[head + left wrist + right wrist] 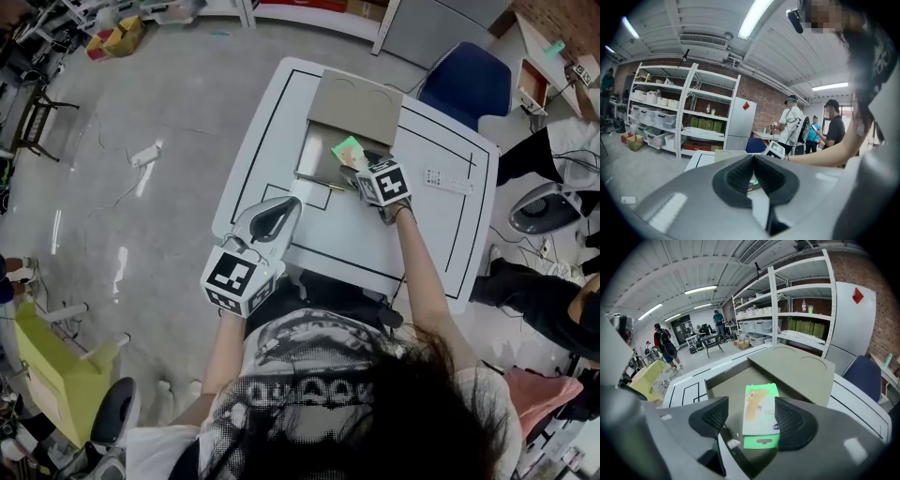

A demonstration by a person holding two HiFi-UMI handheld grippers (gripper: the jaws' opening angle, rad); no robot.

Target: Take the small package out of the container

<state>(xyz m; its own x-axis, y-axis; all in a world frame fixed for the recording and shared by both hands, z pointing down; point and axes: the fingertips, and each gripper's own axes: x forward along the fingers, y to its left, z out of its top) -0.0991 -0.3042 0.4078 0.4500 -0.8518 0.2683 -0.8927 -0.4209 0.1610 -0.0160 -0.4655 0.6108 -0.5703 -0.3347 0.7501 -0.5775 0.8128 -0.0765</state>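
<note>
**Left gripper** (287, 208): jaws together, pads meeting at the tips, nothing clamped. It sits over the near left part of the table (422, 234). Its marker cube (239, 278) carries black-and-white square patterns, no lettering.

**Container** (314, 155): an open cardboard box at the far middle of the table, with its lid (356, 105) folded back on the far side. No print shows on it.

**Small package** (760, 408): it is inside the container, on its right side. It is a green card with a hang hole at the near end. It has a white panel with a tan figure and a blue oval logo. The lettering is too small to read.

**Right gripper** (751, 404): jaws apart, with the package between them. The right pad (787, 416) is at the package edge and the left pad (715, 416) is clear of it.

**Surface:** the white tabletop is marked with black outline rectangles. A small printed strip (448, 178) lies to the right of the gripper, illegible.

**Room:** grey concrete floor (141, 112), white shelving (665, 112) with bins, and a brick wall. A white cabinet (853, 324) bears a red diamond label (859, 295). A blue chair (466, 80) stands beyond the table. Several people stand in the background.
</note>
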